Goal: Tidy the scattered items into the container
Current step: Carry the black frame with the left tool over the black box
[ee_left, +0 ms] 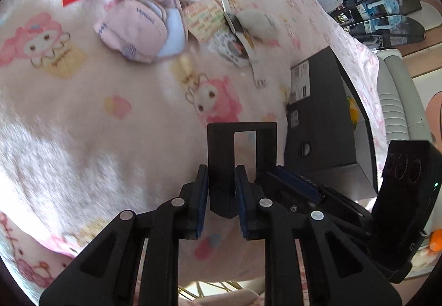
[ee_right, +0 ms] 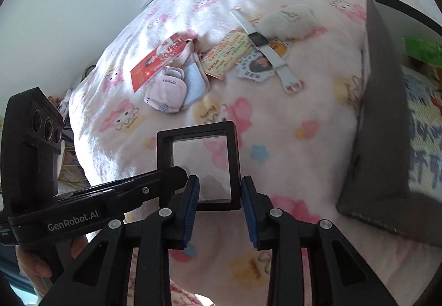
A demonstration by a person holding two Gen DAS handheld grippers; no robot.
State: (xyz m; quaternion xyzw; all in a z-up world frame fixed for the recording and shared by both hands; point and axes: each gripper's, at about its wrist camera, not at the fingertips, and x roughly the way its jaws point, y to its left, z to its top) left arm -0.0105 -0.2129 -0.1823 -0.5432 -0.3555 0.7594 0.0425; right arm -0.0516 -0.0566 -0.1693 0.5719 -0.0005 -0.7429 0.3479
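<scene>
My left gripper is shut on the left side bar of a black square frame with a clear pane, held above the bed. In the right wrist view the same frame sits between my right gripper's open fingers, with the left gripper's finger clamped on its left edge. Scattered at the far side lie a red envelope, pink and blue face masks, a colourful card, a white watch and a white plush pouch. The black box container stands at the right.
Everything lies on a pink cartoon-print blanket over a bed. The box holds some items, green and yellow ones showing. A round sticker card lies under the watch. A white wall is at the left; shelves stand beyond the bed.
</scene>
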